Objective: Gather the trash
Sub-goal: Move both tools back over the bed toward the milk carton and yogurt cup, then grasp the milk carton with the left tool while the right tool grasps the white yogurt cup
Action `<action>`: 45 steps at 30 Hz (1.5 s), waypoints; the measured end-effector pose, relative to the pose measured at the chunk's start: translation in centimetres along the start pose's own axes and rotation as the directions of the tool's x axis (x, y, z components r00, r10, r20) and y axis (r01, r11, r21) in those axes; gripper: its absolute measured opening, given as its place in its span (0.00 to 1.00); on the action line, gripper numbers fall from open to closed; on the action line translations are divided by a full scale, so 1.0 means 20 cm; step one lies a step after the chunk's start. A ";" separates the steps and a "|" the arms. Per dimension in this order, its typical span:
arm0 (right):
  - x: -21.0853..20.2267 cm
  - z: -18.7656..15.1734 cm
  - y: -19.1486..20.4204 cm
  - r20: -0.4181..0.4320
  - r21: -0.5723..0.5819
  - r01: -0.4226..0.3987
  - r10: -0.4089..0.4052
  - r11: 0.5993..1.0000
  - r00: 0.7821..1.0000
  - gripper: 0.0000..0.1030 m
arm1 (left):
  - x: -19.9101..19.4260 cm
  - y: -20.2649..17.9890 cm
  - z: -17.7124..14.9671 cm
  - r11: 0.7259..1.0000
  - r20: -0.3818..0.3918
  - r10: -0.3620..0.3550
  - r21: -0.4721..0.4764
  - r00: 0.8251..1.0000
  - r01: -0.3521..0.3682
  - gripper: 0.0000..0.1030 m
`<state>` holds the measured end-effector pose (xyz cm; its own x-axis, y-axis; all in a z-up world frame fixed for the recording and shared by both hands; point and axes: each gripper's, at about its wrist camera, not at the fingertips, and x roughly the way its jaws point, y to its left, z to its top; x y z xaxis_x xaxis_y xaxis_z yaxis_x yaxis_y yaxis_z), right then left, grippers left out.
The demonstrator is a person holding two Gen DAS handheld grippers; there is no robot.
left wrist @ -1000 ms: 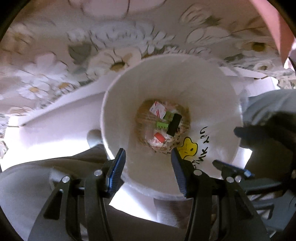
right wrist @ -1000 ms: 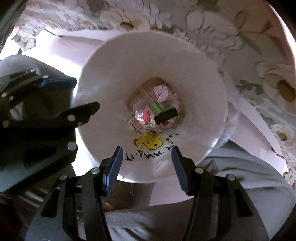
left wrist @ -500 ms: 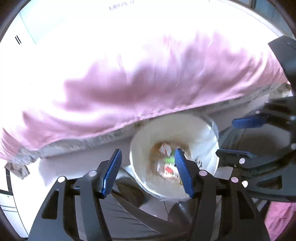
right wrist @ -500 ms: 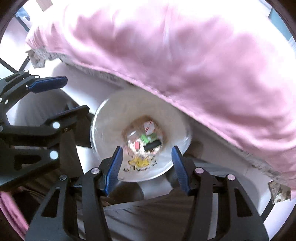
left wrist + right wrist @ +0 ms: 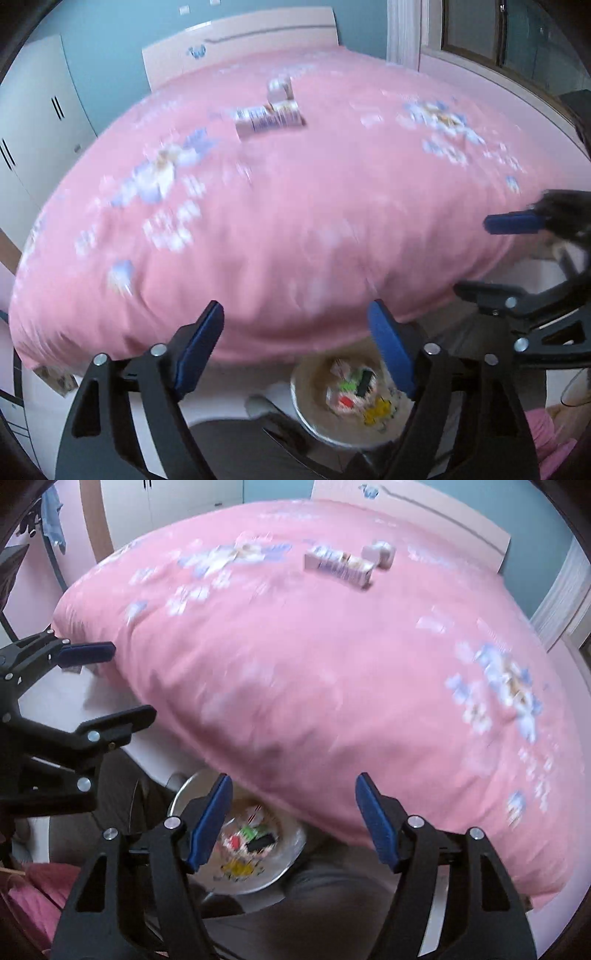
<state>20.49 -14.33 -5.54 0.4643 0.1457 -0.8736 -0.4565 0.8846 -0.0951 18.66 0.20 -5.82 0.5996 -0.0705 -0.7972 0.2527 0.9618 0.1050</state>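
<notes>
A long printed carton [image 5: 269,119] [image 5: 339,567] and a small pale box [image 5: 280,88] [image 5: 380,554] lie far off on the pink floral duvet [image 5: 295,206] [image 5: 332,672]. Below the bed's edge stands a white waste bin [image 5: 314,424] [image 5: 273,877] with wrappers and a dark item at its bottom. My left gripper [image 5: 297,350] hangs high above the bin, jaws opening, nothing between them. My right gripper [image 5: 293,819] is beside it, also opening and empty. Each gripper shows at the edge of the other's view, the right gripper [image 5: 506,258] and the left gripper [image 5: 96,686].
A pale headboard [image 5: 240,40] and white wardrobe [image 5: 33,122] stand behind the bed. A window with curtain [image 5: 443,29] is at the right. A person's grey-trousered legs [image 5: 332,915] are beside the bin, and pink cloth [image 5: 33,890] lies low on the floor.
Both grippers rose from just over the bin to well above the bed edge and tilted up, so the duvet top and cartons came into view. Both pairs of jaws spread wider.
</notes>
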 end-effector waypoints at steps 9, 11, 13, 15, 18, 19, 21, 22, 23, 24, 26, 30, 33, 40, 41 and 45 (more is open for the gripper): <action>-0.09 0.38 -0.19 0.084 0.039 0.057 -0.060 0.998 0.995 0.71 | -0.02 0.04 0.39 0.992 0.092 0.042 0.117 0.995 -0.052 0.89; -0.12 0.49 -0.25 0.103 0.044 0.064 -0.068 0.997 0.992 0.71 | 0.00 0.05 0.47 0.987 0.103 0.057 0.145 0.993 -0.072 0.89; -0.14 0.59 -0.28 0.119 0.049 0.075 -0.080 0.996 0.990 0.73 | 0.02 0.05 0.53 0.984 0.107 0.067 0.159 0.992 -0.083 0.89; -0.15 0.68 -0.33 0.137 0.052 0.087 -0.093 0.995 0.986 0.73 | 0.05 0.07 0.60 0.982 0.113 0.068 0.167 0.991 -0.087 0.89; -0.16 0.86 -0.40 0.154 0.058 0.094 -0.102 0.994 0.983 0.73 | 0.10 0.09 0.71 0.976 0.130 0.066 0.198 0.989 -0.091 0.89; -0.16 0.89 -0.41 0.156 0.060 0.093 -0.101 0.994 0.983 0.73 | 0.13 0.10 0.75 0.972 0.132 0.061 0.218 0.989 -0.089 0.89; -0.14 1.01 -0.46 0.154 0.071 0.088 -0.098 0.994 0.983 0.73 | 0.17 0.12 0.80 0.966 0.125 0.033 0.249 0.992 -0.064 0.89; -0.13 1.06 -0.48 0.154 0.075 0.089 -0.100 0.993 0.983 0.73 | 0.20 0.14 0.84 0.963 0.124 0.008 0.268 0.992 -0.041 0.89; -0.12 1.11 -0.49 0.152 0.076 0.090 -0.101 0.993 0.983 0.74 | 0.22 0.15 0.87 0.957 0.123 -0.010 0.289 0.992 -0.026 0.89; -0.10 1.16 -0.51 0.149 0.079 0.092 -0.103 0.993 0.984 0.74 | 0.25 0.17 0.90 0.948 0.129 -0.021 0.317 0.991 -0.021 0.89; -0.05 1.27 -0.55 0.138 0.101 0.098 -0.111 0.990 0.984 0.74 | 0.29 0.19 0.95 0.928 0.146 -0.040 0.373 0.988 -0.018 0.89; 0.09 1.52 -0.66 0.106 0.168 0.089 -0.108 0.982 0.988 0.75 | 0.39 0.26 1.06 0.884 0.136 -0.148 0.462 0.980 0.069 0.89; 0.24 1.70 -0.74 0.072 0.222 0.070 -0.088 0.972 0.994 0.75 | 0.49 0.30 1.15 0.845 0.122 -0.214 0.520 0.969 0.122 0.89; 0.68 2.01 -0.92 -0.048 0.350 0.073 -0.060 0.934 0.997 0.75 | 0.78 0.34 1.26 0.752 0.028 -0.303 0.621 0.953 0.221 0.89; 0.76 2.05 -0.94 -0.069 0.370 0.069 -0.047 0.926 0.997 0.75 | 0.84 0.34 1.27 0.741 0.007 -0.312 0.628 0.950 0.239 0.89; 1.05 2.13 -1.01 -0.148 0.439 0.070 -0.004 0.896 0.989 0.75 | 1.01 0.30 1.27 0.674 -0.033 -0.322 0.694 0.946 0.253 0.89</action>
<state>71.70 -10.20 -1.62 0.3487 0.0746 -0.9343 -0.0435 0.9970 0.0634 51.58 -2.24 -6.08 0.4611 -0.3678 -0.8075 0.8492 0.4468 0.2814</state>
